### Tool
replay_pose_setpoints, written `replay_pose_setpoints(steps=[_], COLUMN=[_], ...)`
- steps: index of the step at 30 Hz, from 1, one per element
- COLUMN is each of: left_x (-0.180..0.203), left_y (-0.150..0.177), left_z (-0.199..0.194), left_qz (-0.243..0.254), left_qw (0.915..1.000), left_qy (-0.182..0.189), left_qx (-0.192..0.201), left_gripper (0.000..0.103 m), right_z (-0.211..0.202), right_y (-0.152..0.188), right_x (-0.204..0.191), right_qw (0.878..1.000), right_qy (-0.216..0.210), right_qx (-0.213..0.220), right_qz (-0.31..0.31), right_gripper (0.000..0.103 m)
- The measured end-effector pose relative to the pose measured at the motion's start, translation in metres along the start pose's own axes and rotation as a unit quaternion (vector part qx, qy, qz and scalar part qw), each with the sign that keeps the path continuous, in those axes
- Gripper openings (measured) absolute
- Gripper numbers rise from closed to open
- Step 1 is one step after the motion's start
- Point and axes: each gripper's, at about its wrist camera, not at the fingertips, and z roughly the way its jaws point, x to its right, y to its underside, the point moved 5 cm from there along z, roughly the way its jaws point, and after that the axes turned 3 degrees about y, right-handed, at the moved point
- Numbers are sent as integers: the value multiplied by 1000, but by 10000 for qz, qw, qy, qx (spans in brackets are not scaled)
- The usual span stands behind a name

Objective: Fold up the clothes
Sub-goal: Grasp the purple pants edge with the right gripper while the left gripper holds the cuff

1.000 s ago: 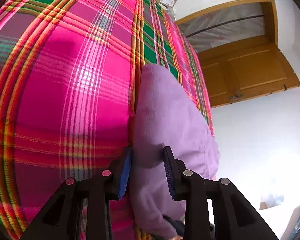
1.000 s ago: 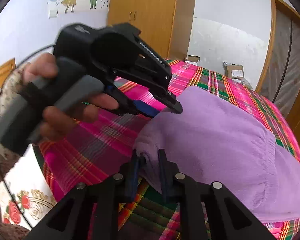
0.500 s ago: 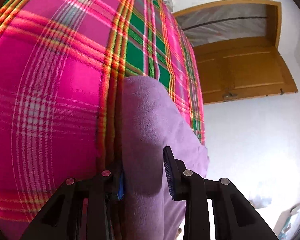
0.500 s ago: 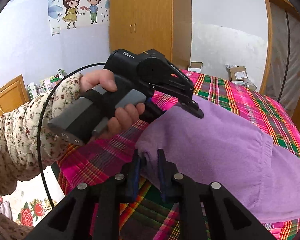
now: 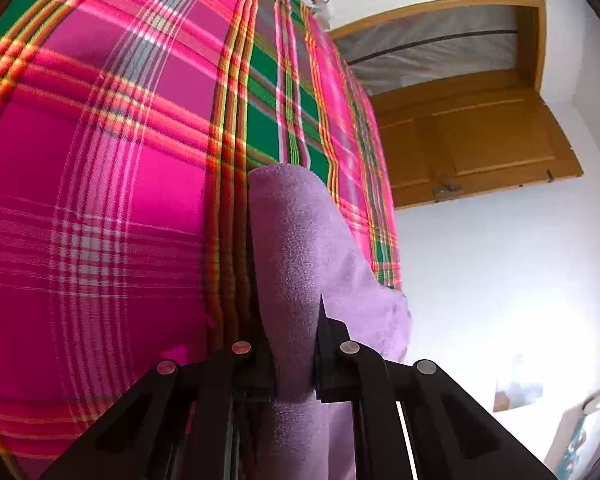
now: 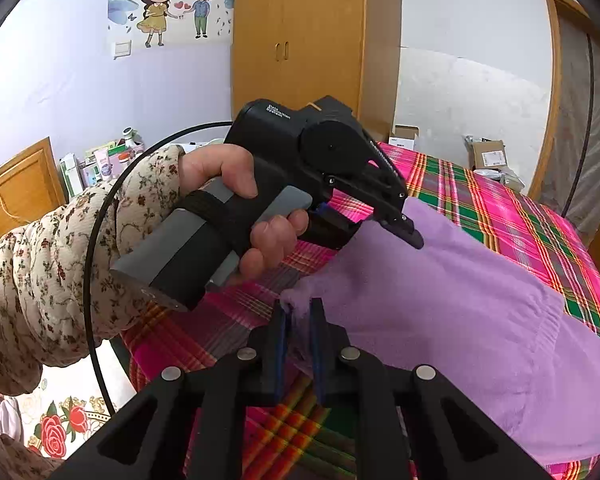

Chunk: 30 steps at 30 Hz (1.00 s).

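A fuzzy purple garment (image 6: 452,312) lies on a pink and green plaid bedspread (image 6: 500,208). My right gripper (image 6: 299,320) is shut on a corner of its near edge. In the right wrist view the left gripper (image 6: 396,224), held by a hand in a floral sleeve, pinches the same edge a little farther along. Seen from the left wrist, the left gripper (image 5: 292,344) is shut on a raised fold of the purple garment (image 5: 300,240), which stands up off the bedspread (image 5: 100,160).
A wooden wardrobe (image 6: 300,32) stands behind the bed and a wooden door (image 5: 468,136) hangs open beyond the bed's far side. Cardboard boxes (image 6: 488,156) sit by the wall. A shelf of small bottles (image 6: 104,160) is at left.
The left gripper closed from open onto the purple fold and lifted it. In the right wrist view the hand with the left gripper moved right and up along the edge.
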Motion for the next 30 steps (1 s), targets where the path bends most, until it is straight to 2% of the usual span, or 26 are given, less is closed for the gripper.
replay_pose_setpoints(steps=[9, 18, 25, 30], left_x=[-2, -38, -67, -73], left_y=[-4, 13, 25, 26], left_z=[-41, -106, -140, -137], left_qz=[98, -33, -176, -144], left_qw=[9992, 9962, 9936, 9932], left_qy=[30, -328, -535, -664], left_qx=[390, 800, 979, 946], left_gripper=[12, 12, 12, 13], right_z=[-1, 7, 20, 31], right_y=[-18, -27, -26, -14], right_x=[-25, -69, -95, -97], right_qw=[9994, 9938, 9881, 9866], right_qy=[-251, -919, -1361, -1540], right_qx=[161, 225, 71, -253], right_qz=[-197, -587, -706, -483], right_gripper=[10, 10, 10, 11])
